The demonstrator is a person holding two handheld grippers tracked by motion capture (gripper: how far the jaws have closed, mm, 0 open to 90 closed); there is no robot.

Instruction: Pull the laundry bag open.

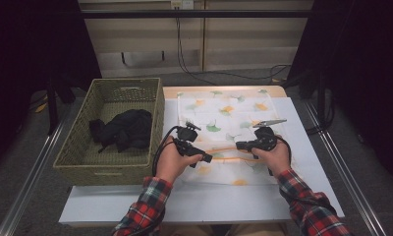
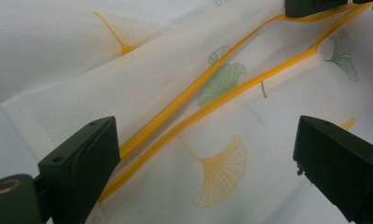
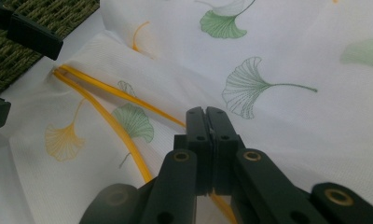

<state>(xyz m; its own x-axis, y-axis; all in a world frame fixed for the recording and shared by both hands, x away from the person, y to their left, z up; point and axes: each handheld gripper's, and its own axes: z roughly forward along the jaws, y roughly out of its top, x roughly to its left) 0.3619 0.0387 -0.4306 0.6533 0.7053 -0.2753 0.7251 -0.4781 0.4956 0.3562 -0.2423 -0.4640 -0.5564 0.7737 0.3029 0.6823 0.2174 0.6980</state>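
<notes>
A white table point(image 1: 302, 147) carries a woven basket point(image 1: 76, 152) on its left side, with a dark garment point(image 1: 123, 129) heaped inside, and beside the basket a white mesh bag point(image 1: 224, 118) printed with ginkgo leaves. The bag lies flat in front of the person, just right of the basket wall. Across its near part runs an orange zipper point(image 2: 231, 91), its two strips parted into a narrow opening whose long axis goes from one hand to the other, roughly side to side on the table.

The right gripper point(image 3: 206, 122) sits at the right end of that line, its jaws pressed together on the orange strip, which passes under them and comes out at the tips. The left gripper point(image 2: 203, 154) hovers at the other end with its jaws spread wide and nothing between the pads; the zipper runs diagonally away from its left jaw toward the far hand. The left hand is therefore the free one, and the nearest strip lies just inside its left jaw.
</notes>
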